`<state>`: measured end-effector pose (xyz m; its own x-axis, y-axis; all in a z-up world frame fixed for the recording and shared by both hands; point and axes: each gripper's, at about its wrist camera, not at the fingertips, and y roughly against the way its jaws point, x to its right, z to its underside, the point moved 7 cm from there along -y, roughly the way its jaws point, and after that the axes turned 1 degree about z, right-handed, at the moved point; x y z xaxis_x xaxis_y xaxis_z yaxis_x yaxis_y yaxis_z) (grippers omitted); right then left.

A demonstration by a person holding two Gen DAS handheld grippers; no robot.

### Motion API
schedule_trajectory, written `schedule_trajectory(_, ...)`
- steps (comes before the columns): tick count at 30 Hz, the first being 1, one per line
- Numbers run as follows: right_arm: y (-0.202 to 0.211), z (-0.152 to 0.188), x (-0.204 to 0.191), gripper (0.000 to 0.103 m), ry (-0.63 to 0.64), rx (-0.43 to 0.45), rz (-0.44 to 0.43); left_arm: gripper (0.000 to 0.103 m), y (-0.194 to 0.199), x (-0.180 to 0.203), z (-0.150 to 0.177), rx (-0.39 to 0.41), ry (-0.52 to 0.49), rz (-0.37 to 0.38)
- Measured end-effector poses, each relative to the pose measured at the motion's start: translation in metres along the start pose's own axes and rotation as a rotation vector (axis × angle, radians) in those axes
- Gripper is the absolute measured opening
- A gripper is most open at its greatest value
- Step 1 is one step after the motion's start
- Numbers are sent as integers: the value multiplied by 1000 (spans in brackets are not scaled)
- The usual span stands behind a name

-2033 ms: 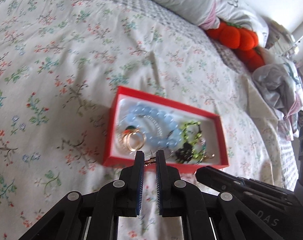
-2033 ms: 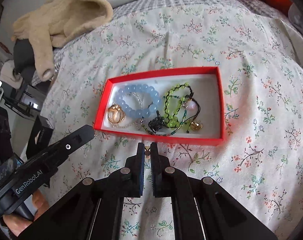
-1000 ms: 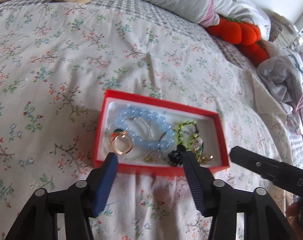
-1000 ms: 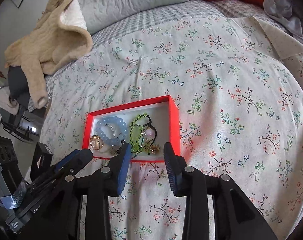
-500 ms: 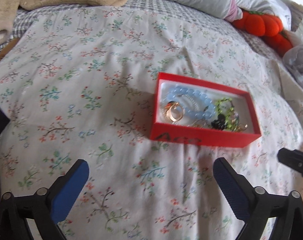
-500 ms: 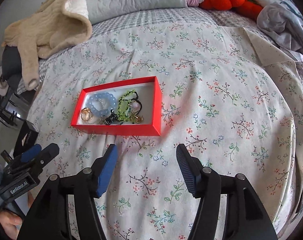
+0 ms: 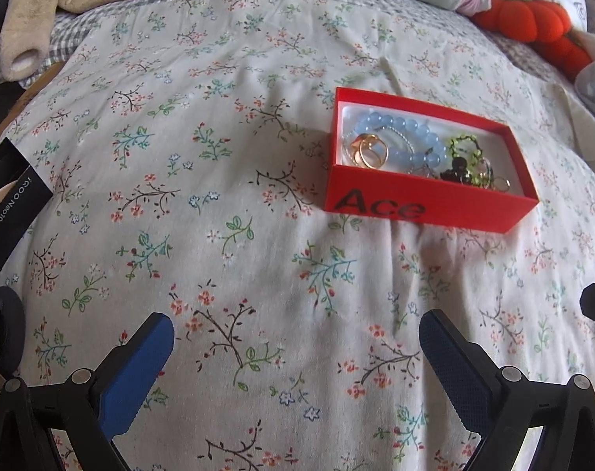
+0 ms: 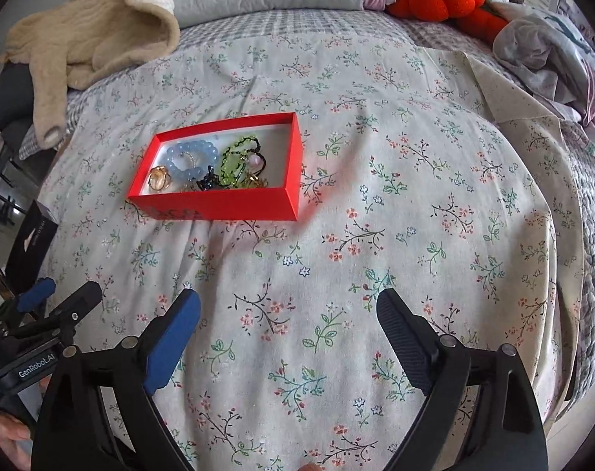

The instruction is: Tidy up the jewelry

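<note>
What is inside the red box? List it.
The red box holds a blue bead bracelet, gold rings, a green beaded strand and a dark tangled piece. Anything beneath the pile is hidden.

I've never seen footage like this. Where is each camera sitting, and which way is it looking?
Left wrist: on the left gripper, facing forward over the bed; its two open fingers show, box ahead to the right.
Right wrist: on the right gripper, facing forward too; open fingers show, left gripper at lower left, box ahead to the left.
Shared: box, bed.
</note>
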<state>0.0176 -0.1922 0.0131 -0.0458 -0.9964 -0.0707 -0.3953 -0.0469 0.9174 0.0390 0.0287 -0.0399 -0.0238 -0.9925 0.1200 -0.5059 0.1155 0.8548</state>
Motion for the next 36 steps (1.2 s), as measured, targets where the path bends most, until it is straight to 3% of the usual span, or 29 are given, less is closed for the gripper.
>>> schedule_trajectory(15,2,11,8,93,-15,8,58,103,3,24,1,21,-68,4)
schedule_trajectory(36,-4,15,-5,93,7,-15,39,103,3,20,0,8,-78,-3)
